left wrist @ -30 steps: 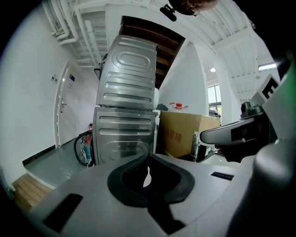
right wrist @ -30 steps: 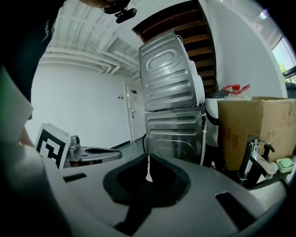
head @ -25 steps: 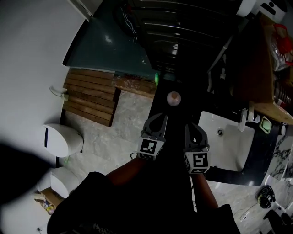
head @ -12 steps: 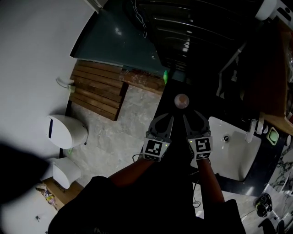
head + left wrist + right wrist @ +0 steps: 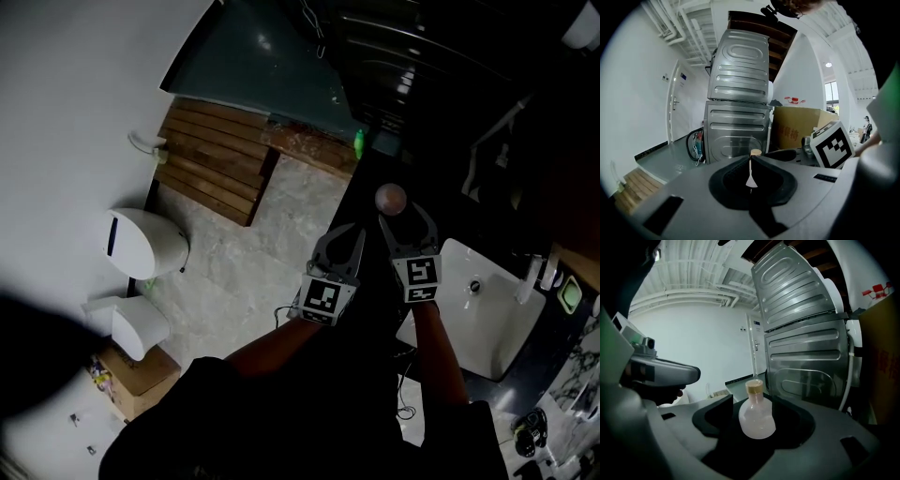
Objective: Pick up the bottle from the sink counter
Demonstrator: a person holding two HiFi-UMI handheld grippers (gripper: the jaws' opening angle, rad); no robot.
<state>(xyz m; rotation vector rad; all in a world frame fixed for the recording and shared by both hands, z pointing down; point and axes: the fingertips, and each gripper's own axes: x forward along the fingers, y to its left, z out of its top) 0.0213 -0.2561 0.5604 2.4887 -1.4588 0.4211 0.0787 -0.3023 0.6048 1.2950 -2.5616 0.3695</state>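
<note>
Head view: right gripper point(image 5: 409, 217) just behind bottle point(image 5: 390, 198) on dark sink counter point(image 5: 369, 190); left gripper point(image 5: 344, 239) alongside, idle.
Left gripper view: jaws pressed together, empty.
Right gripper view: jaws just opened wide; bottle upright between them, untouched.
Grasp and lift remain.

The bottle point(image 5: 390, 198) stands on the counter point(image 5: 368, 190), the sink point(image 5: 487, 309) (set into that same counter) to its right, the toilet point(image 5: 141, 244) far left on the floor point(image 5: 253, 262).

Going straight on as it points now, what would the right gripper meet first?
Probably the bottle: it stands between the jaws of the right gripper, which have just been opening and do not press it.
</note>
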